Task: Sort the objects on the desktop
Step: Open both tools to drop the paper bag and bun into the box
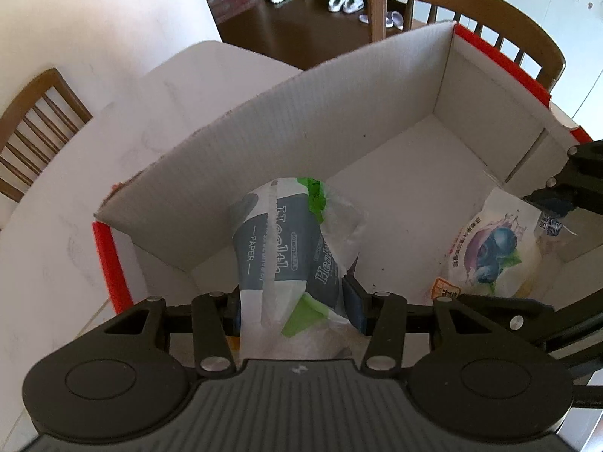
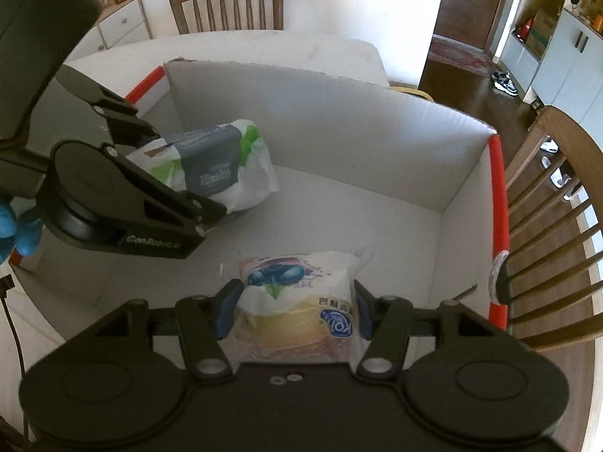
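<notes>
Two soft, light, crushable packets hang inside a white cardboard box [image 2: 377, 143] on the worktop: left tool [image 1: 297, 301] clamps the grey-and-green tissue pack [image 1: 279, 248] mid-body, right tool [image 2: 292, 309] the blueberry-printed snack bag [image 2: 297, 290].

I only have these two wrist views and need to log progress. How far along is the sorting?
Done: nothing lies loose in the cardboard box yet. In hand: the left gripper clamps a tissue pack, and the right gripper clamps a blueberry snack bag; both are inside the box walls. Left: letting both go. Whether more items wait on the table is out of view.
</notes>
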Demonstrator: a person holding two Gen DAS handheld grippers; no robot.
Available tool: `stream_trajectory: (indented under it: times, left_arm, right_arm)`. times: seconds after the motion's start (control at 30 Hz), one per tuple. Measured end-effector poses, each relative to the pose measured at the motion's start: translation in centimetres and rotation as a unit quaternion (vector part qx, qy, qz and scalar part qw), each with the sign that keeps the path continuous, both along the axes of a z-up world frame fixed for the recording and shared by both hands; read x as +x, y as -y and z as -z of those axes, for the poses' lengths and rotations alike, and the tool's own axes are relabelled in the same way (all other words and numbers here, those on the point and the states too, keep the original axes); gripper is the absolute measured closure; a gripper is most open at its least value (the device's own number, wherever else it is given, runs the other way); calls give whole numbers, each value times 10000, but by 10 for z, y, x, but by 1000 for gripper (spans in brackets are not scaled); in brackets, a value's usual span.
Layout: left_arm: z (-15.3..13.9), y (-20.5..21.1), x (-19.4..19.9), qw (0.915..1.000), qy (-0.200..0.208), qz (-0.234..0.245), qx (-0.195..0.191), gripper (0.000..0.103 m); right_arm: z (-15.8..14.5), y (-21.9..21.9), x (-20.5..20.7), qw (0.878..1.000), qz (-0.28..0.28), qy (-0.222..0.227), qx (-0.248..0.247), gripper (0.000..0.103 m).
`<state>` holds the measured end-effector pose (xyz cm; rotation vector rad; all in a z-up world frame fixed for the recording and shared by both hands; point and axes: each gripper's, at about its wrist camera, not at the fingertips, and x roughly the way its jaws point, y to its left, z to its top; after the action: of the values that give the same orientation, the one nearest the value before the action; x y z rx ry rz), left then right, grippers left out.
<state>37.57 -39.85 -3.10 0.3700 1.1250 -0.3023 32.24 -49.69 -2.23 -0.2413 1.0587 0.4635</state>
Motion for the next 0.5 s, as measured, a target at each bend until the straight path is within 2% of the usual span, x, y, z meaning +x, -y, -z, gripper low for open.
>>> stream_trajectory:
  times: [0.33, 0.5]
  left_arm:
    - [9, 2, 6, 9993, -372, 20, -2, 55]
    - [11, 2, 5, 9988, -497, 47, 20, 51]
  right_arm:
    - [13, -6, 13, 9993, -5, -256, -276, 44]
    - [13, -9, 15, 9988, -70, -335, -353, 42]
